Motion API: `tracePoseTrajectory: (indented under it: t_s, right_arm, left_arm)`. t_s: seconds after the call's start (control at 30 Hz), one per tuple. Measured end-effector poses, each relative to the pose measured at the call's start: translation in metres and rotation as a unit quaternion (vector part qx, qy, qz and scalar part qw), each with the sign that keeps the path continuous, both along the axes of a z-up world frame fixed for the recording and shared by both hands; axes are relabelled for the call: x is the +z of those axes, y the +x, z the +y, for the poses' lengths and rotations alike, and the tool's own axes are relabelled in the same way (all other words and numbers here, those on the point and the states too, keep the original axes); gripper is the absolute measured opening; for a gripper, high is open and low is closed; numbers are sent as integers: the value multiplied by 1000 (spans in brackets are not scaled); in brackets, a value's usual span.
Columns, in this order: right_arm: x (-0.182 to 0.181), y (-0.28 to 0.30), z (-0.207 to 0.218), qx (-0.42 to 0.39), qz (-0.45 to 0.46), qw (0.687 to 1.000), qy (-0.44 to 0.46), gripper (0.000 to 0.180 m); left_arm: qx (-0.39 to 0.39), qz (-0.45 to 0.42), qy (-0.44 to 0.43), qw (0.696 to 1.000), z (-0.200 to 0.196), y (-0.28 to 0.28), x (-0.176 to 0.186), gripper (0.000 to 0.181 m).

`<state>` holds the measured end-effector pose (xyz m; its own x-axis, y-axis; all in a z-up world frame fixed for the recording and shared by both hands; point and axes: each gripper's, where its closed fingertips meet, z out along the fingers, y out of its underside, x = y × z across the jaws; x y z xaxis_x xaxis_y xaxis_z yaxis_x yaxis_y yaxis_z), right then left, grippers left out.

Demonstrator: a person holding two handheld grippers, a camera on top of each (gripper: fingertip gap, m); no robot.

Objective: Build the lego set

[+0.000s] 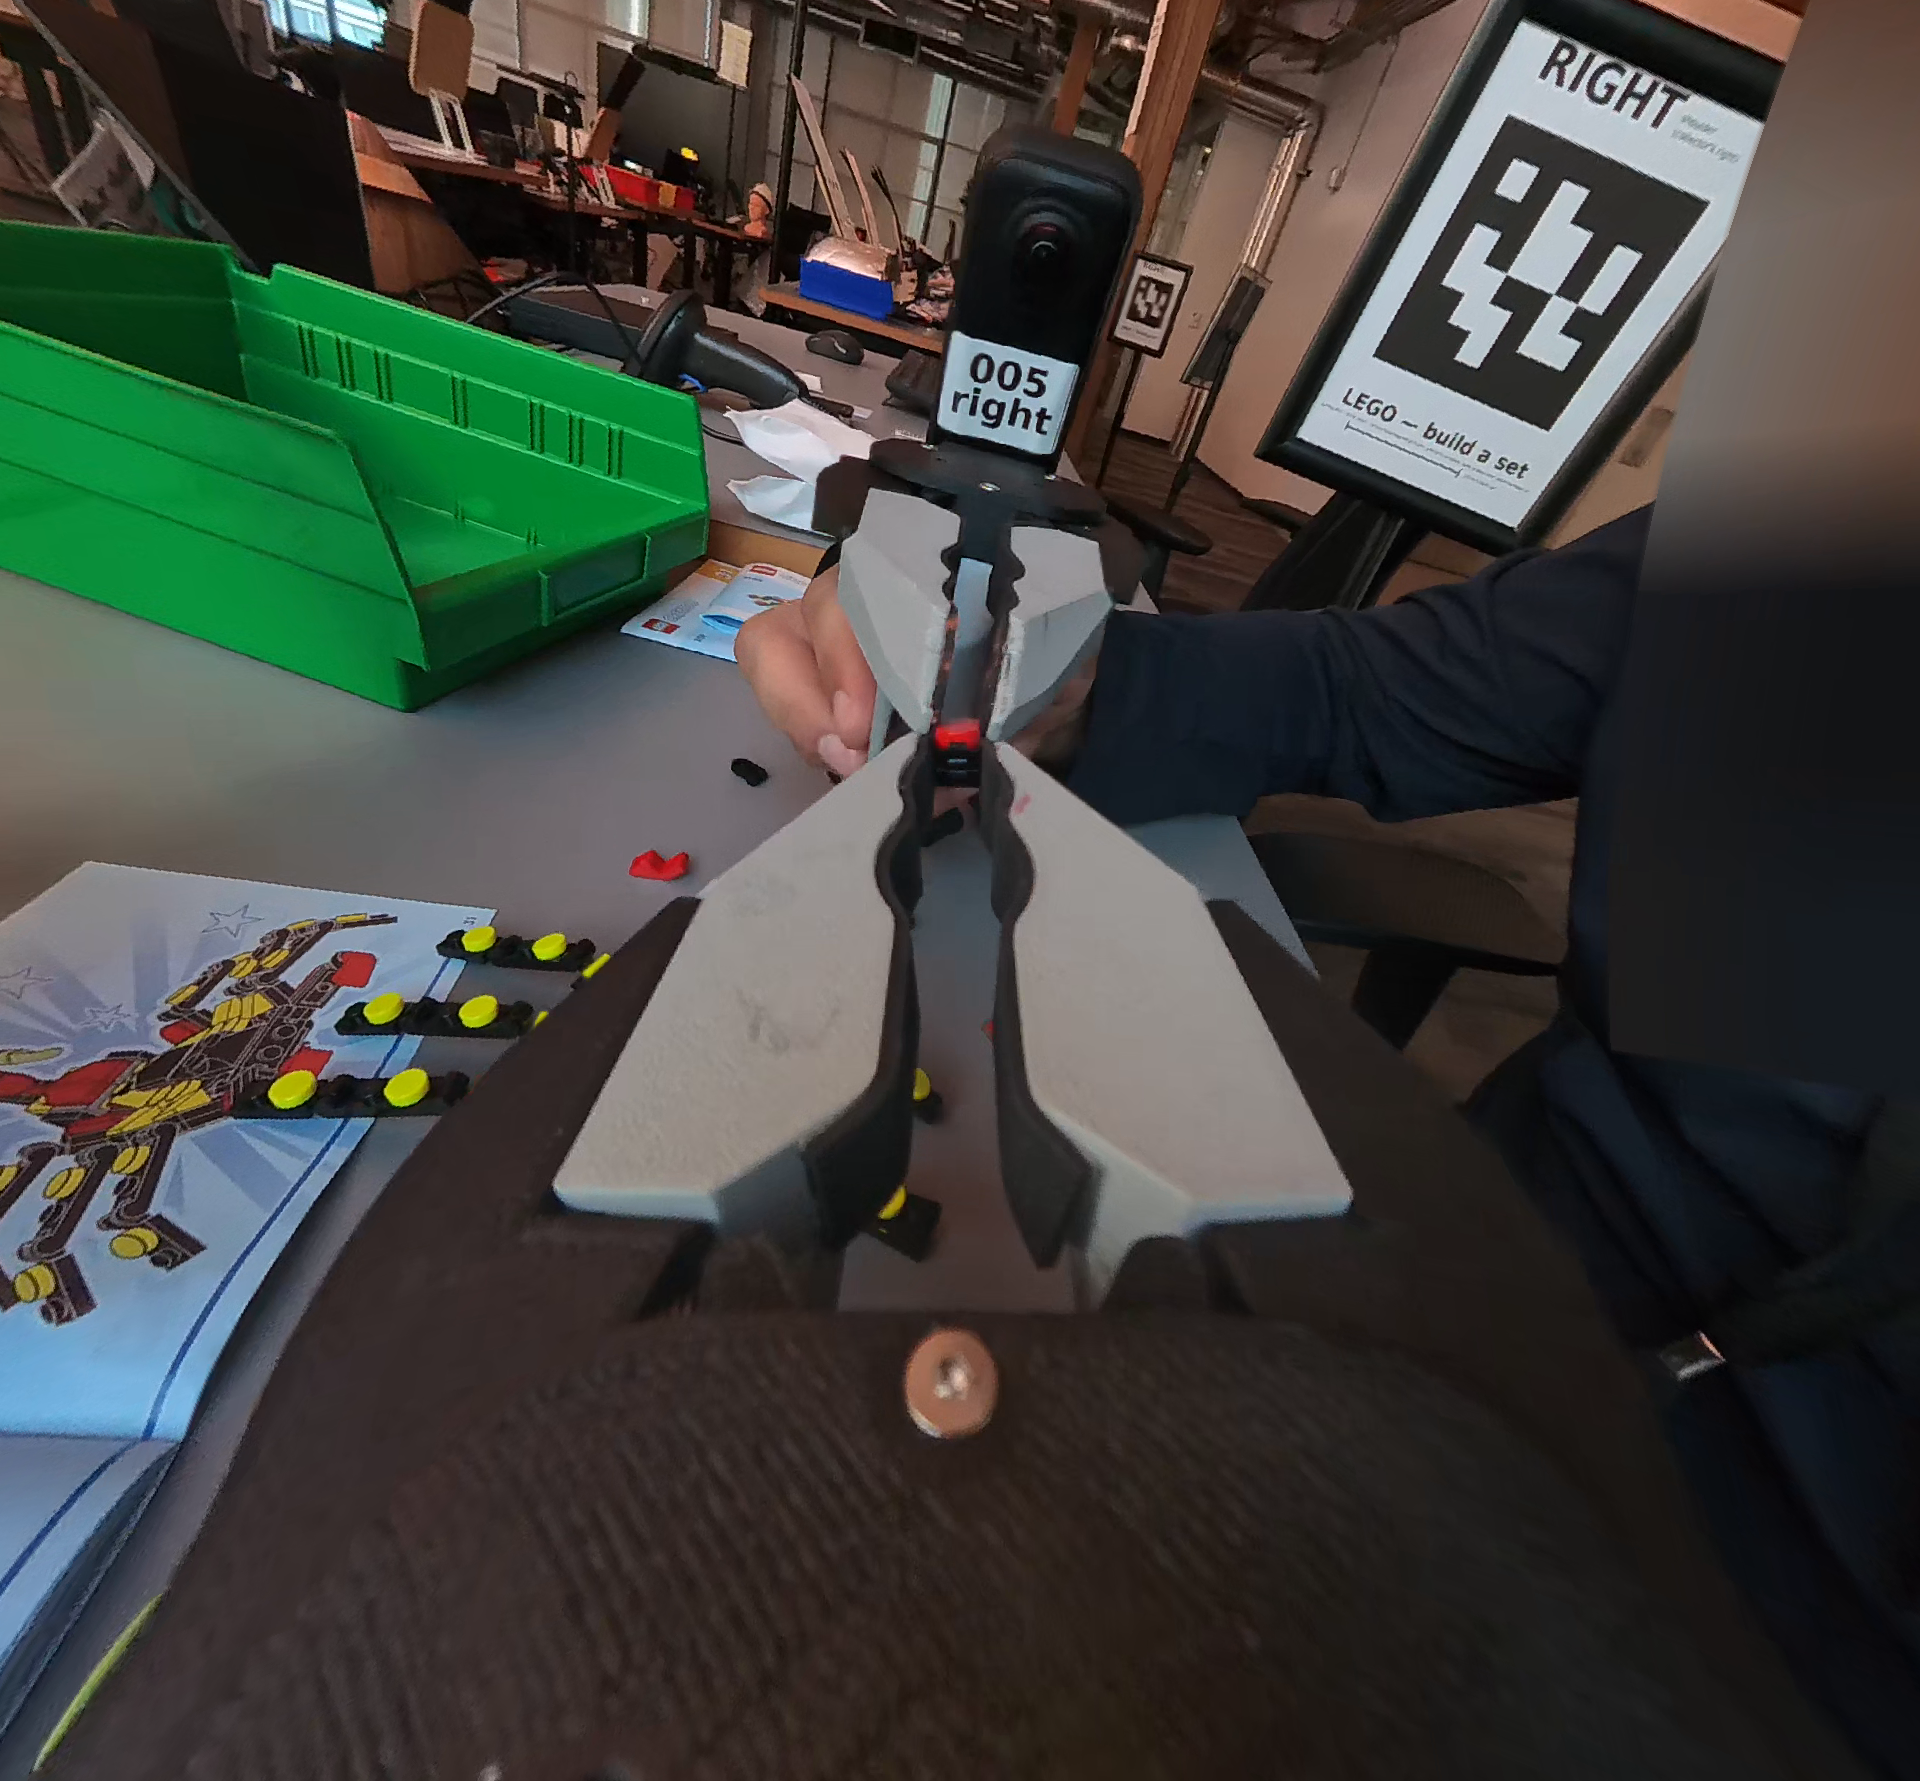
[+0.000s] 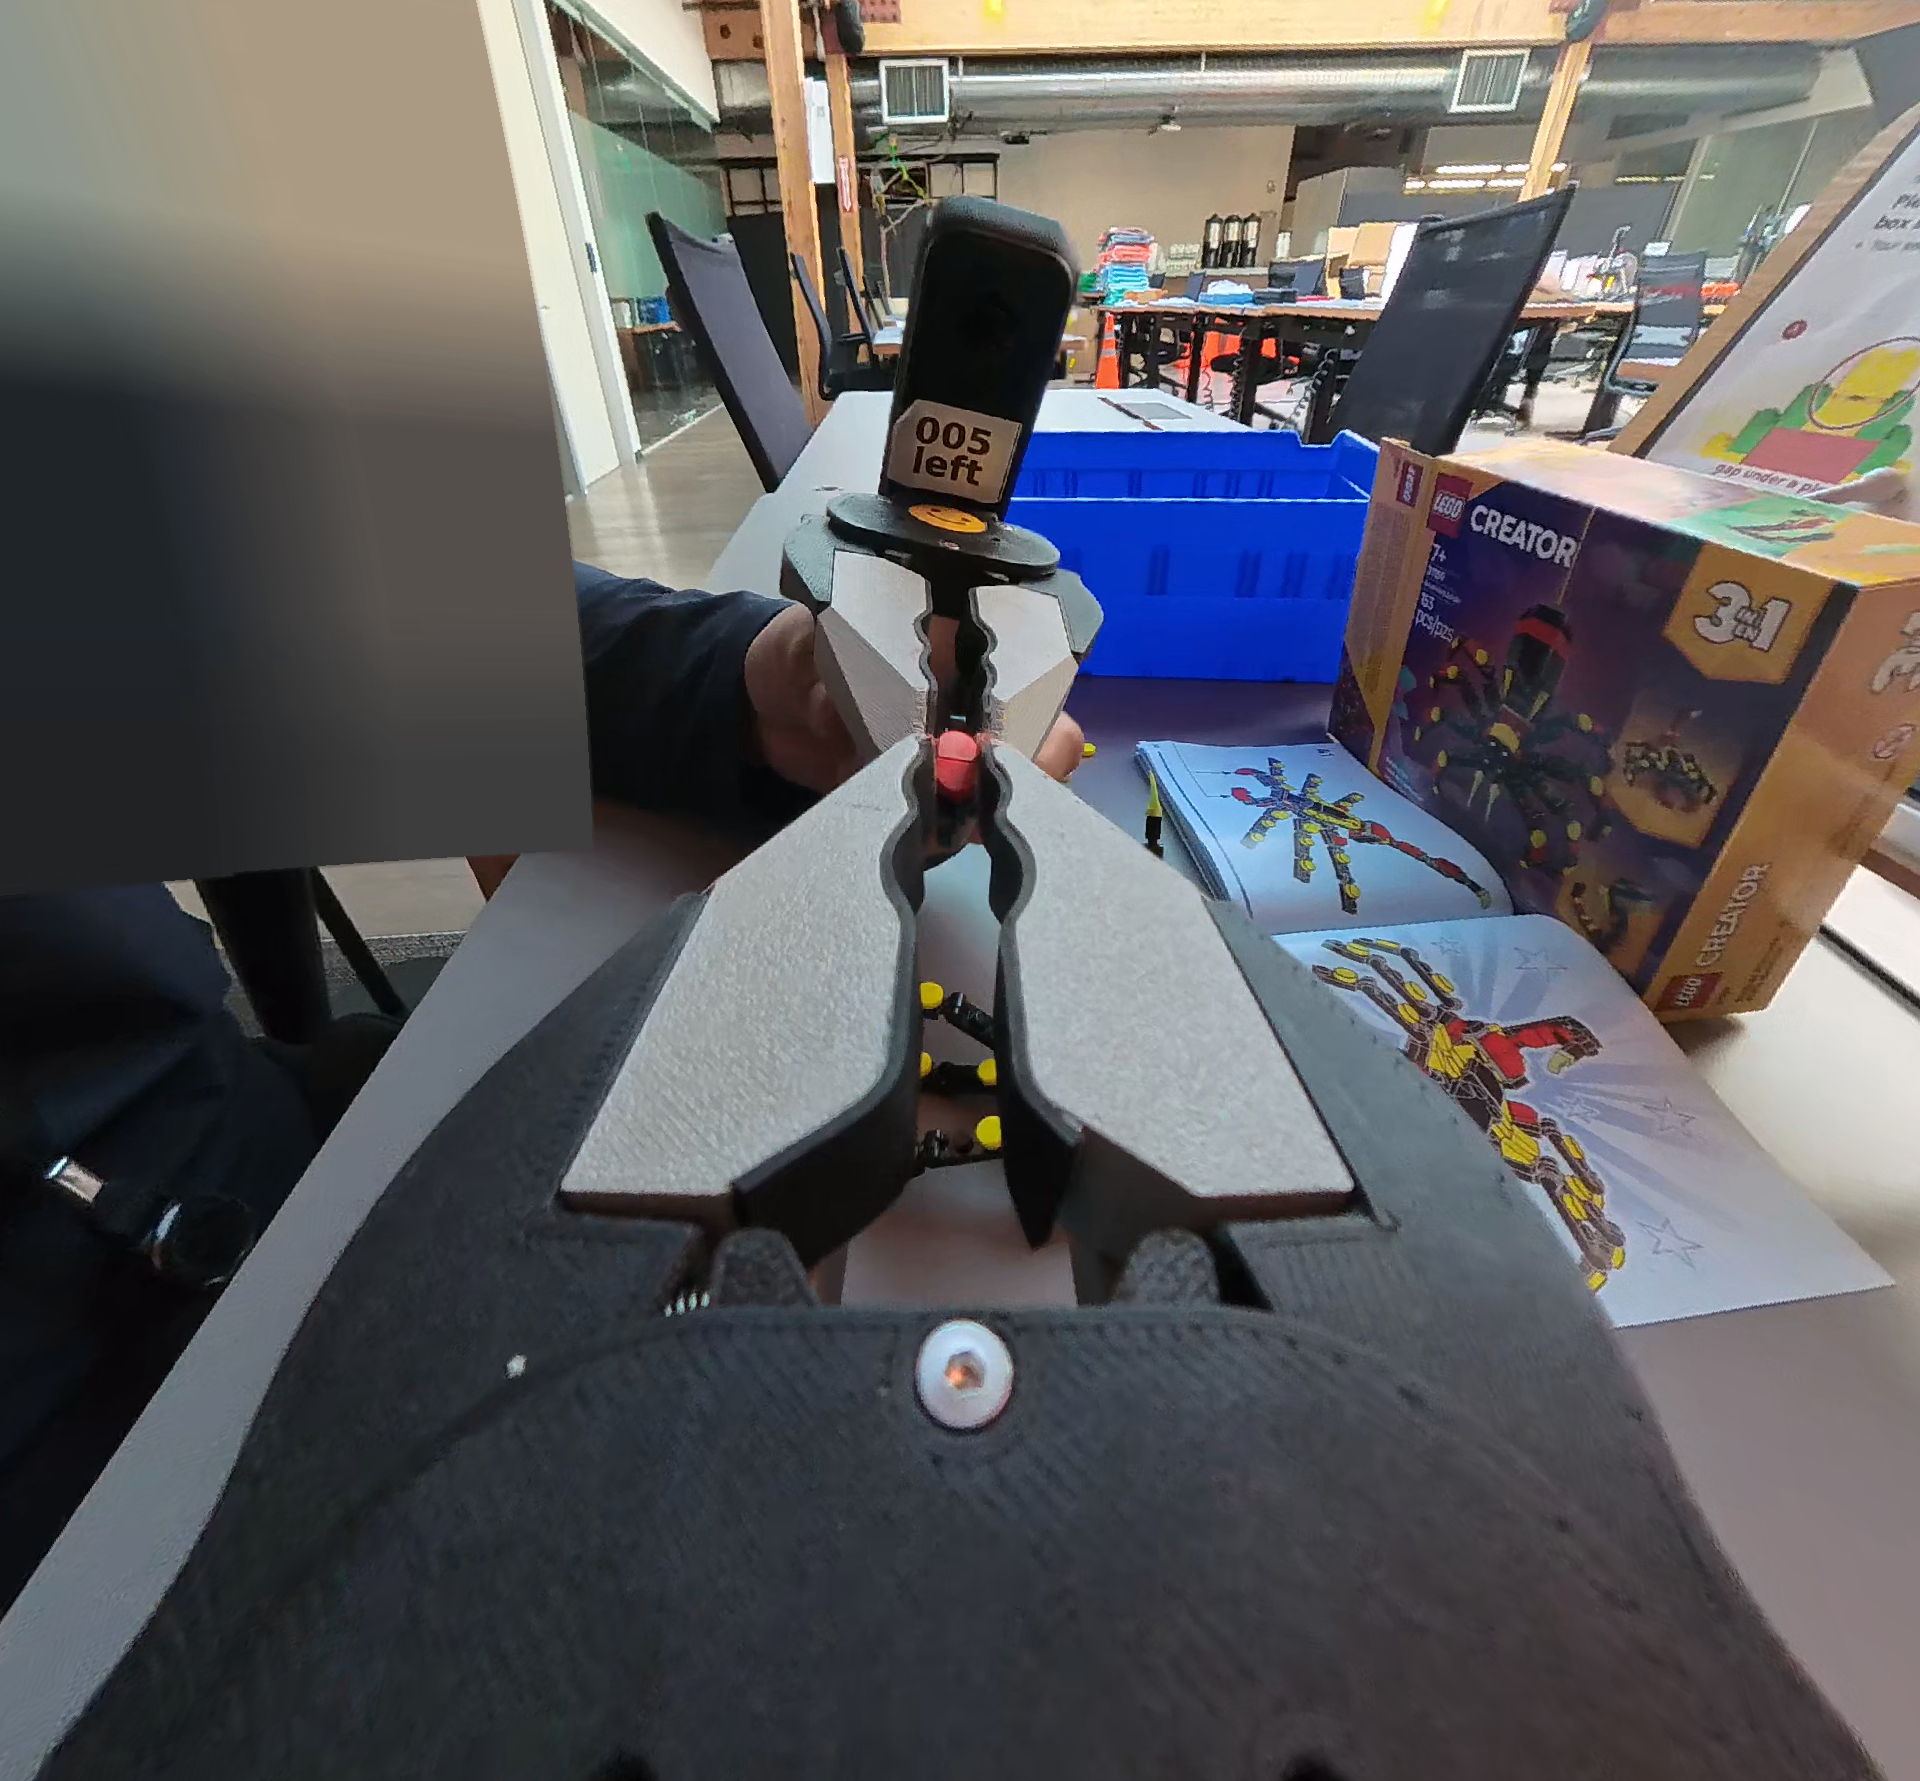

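Above the grey counter, the left gripper and right gripper met tip to tip, both clamped on one small red-and-black lego piece held in the air between them. Black leg strips with yellow studs lay below beside the instruction booklet.

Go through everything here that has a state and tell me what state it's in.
left gripper: shut on the red and black piece
right gripper: shut on the red and black piece
red and black piece: held between both grippers, above the table
green bin: empty
instruction booklet: lying open
lego box: upright, flap open
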<state>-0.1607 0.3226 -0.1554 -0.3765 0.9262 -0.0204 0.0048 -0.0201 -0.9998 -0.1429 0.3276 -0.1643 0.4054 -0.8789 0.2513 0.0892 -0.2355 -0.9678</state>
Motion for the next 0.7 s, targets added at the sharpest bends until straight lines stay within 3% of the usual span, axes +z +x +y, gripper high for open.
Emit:
tracePoseTrajectory:
  t_s: [0.27, 0.37, 0.43, 0.57, 0.7]
  right_arm:
    - [-3, -5, 6, -44, -16, 998, 40, 3]
    - [22, 1, 28, -96, 41, 994, -23, 0]
    - [39, 16, 54, -123, 74, 988, -62, 0]
    - [51, 27, 55, -63, 94, 986, -126, 0]
    - [29, 13, 24, -9, 39, 995, -87, 8]
  left_arm:
    - [27, 20, 4, 999, 6, -6, -4, 6]
    - [46, 52, 18, 997, 8, -11, -6, 5]
    - [22, 28, 0, 999, 4, -8, -2, 5]
    - [2, -7, 2, 1000, 0, -1, 2, 5]
    - [12, 10, 9, 1000, 2, 0, 0, 5]
